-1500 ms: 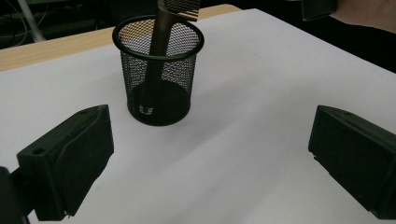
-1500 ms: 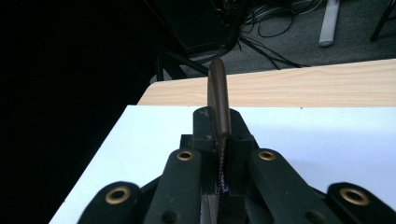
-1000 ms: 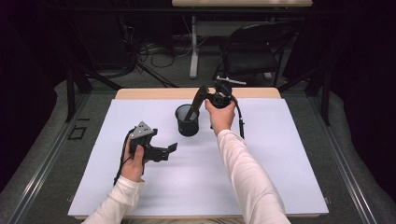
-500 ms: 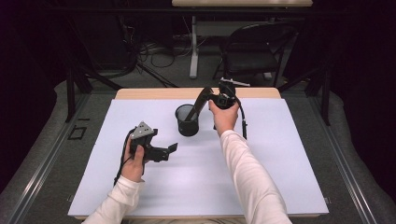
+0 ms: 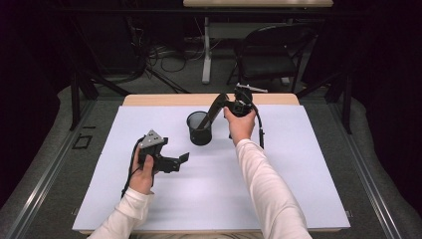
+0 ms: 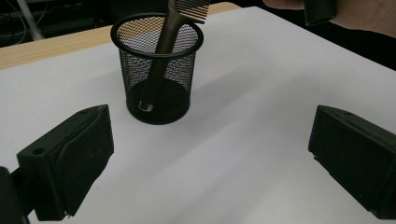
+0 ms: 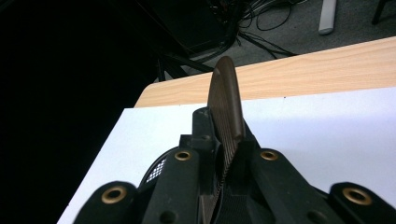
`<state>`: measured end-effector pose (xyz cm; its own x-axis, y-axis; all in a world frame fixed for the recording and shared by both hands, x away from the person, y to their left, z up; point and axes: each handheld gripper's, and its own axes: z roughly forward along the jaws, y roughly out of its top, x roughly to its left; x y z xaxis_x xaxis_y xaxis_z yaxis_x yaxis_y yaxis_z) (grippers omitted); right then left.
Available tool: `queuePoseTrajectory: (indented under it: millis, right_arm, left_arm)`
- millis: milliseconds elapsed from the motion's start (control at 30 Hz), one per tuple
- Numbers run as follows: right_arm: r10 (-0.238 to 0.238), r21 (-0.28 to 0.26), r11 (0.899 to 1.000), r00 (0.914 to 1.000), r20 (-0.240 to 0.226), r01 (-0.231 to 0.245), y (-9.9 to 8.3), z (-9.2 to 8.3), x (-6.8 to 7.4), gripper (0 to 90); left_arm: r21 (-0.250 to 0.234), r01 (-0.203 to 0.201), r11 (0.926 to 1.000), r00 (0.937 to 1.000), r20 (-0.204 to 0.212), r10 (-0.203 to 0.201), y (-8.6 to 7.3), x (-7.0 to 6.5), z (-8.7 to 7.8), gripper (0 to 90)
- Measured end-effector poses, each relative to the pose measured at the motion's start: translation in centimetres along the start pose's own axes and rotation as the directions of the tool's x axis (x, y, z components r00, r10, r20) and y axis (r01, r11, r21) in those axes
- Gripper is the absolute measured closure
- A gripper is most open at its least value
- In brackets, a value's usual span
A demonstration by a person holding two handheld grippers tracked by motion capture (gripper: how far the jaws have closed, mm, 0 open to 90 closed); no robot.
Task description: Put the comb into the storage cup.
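From above, the right gripper (image 5: 225, 102) is clamped on the toothed end of a brown comb (image 5: 211, 113), whose handle slants down into the black mesh cup (image 5: 199, 128) standing on the white mat (image 5: 298, 164). The risk I see is that the light cup could tip or skid if the comb is pushed sideways against its rim, since nothing steadies it; the left gripper (image 5: 178, 160) sits apart, nearer the person, jaws wide and empty. In the left gripper view, the comb's (image 6: 161, 49) handle tip rests on the cup's (image 6: 158, 100) floor, leaning against the far rim, so letting go at this tilt might let it swing and rattle the cup. In the right gripper view, the jaws pinch the comb (image 7: 225, 112) edge-on; a slip there would drop it crooked. Nothing blocks the cup; a chair (image 5: 268, 52) stands well behind the table.
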<state>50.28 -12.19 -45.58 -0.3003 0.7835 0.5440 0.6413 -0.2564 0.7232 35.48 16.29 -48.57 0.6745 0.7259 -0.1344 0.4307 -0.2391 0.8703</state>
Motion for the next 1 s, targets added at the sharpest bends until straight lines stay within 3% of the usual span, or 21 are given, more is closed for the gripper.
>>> queuePoseTrajectory:
  millis: [300,1000]
  right_arm:
    - [0.007,-0.003,1.000,0.9999,-0.009,-0.007,0.03,-0.01,0.00,79.2]
    - [-0.053,-0.026,0.998,0.9984,0.019,0.054,-0.06,-0.03,0.05,45.5]
  left_arm:
    - [-0.001,0.001,1.0000,1.0000,0.001,-0.001,0.01,0.02,-0.01,0.5]
    - [0.001,0.000,1.0000,1.0000,0.000,0.000,0.01,0.04,-0.01,0.4]
